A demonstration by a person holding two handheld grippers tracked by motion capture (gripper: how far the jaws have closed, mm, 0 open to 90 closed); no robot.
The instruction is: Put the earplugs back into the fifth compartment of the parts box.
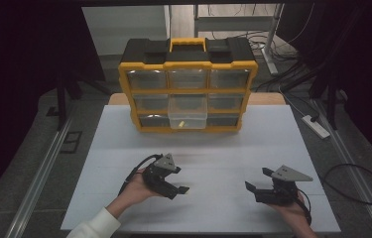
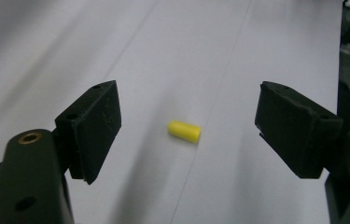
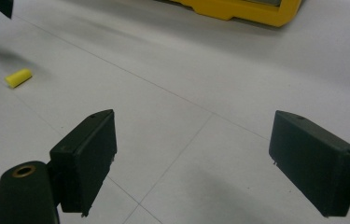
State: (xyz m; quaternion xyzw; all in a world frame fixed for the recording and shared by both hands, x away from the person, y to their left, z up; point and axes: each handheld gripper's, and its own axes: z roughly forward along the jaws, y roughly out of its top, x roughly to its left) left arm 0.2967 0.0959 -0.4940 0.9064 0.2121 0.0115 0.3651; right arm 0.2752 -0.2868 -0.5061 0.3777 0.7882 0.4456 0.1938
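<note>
The left gripper [image 1: 181,190], held near the front of the white table [image 1: 223,148], has its jaws spread wide with nothing pressed between them; the small yellow cylinder [image 2: 184,131] lies on the table between and just beyond the pads [image 2: 99,122], touching neither. In the left gripper view the cylinder lies flat on its side, its long axis running across the gap between the jaws, with the right end tilted slightly toward the camera. In the right gripper view the same cylinder [image 3: 18,78] lies at far left, well apart from that gripper, its long axis slanting up to the right. The right gripper [image 1: 255,191] rests at the front right of the table, its jaws likewise spread and empty. The surface is matt white, crossed by thin seams. At its far edge stands a yellow-and-black drawer organizer [image 1: 188,84]; one clear drawer [image 1: 187,113] in its middle column is pulled out. Beyond lie a grey floor [image 1: 39,129], cables and a white power strip [image 1: 315,126].
</note>
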